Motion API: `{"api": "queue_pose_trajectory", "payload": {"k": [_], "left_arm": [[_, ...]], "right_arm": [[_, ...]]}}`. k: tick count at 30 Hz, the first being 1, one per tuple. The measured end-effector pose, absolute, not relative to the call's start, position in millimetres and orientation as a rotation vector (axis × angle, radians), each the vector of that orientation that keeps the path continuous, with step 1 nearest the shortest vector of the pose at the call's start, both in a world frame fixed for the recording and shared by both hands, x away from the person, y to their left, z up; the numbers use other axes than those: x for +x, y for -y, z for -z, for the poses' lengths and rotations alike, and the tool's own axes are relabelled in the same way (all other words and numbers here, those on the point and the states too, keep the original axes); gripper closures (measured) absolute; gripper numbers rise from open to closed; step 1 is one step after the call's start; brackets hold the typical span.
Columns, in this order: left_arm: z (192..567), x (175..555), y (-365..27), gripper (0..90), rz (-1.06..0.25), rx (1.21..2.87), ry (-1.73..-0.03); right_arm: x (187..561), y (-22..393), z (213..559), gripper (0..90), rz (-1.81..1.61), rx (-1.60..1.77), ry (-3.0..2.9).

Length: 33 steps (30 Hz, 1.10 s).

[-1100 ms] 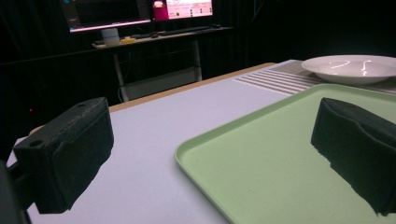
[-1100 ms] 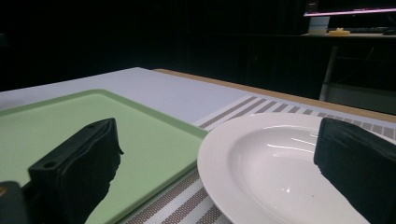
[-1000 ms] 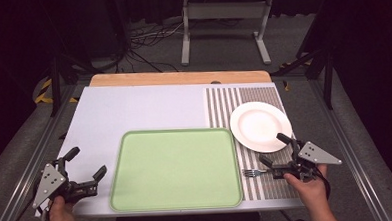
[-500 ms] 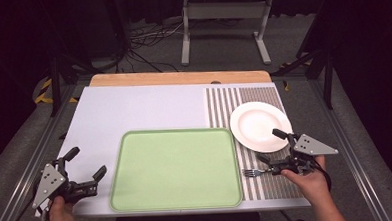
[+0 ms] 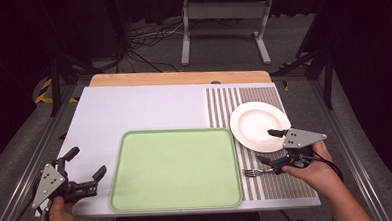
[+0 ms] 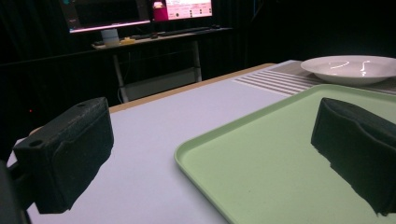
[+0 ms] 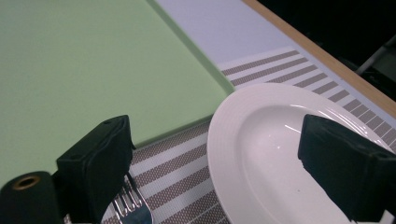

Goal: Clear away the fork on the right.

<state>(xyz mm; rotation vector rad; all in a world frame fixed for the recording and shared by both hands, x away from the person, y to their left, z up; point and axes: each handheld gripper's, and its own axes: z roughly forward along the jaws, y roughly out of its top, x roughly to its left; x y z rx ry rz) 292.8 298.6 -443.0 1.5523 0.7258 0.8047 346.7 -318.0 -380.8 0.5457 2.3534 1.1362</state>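
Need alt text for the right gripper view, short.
Open black right gripper hovers over the near rim of an empty white plate, one jaw above the plate, the other above fork tines on a striped placemat. A green tray lies beyond.

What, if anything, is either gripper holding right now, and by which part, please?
Nothing is held. The left gripper is open beside the green tray; the right gripper is open above the fork and plate.

I see the white table point(image 5: 134, 113) carrying a green tray point(image 5: 174, 169) and a striped mat point(image 5: 224, 104) — plate point(image 5: 257, 123) and fork point(image 5: 254, 172) on the mat.
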Motion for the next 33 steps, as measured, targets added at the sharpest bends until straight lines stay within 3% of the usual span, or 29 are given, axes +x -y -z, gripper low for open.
{"api": "queue_pose_trajectory", "payload": {"k": [33], "left_arm": [[443.2,293.0,-299.4,0.0,-0.806,1.548,-0.733]], "right_arm": [[363.7,305.4,389.7,14.5,-0.544,0.333,-2.812]]}}
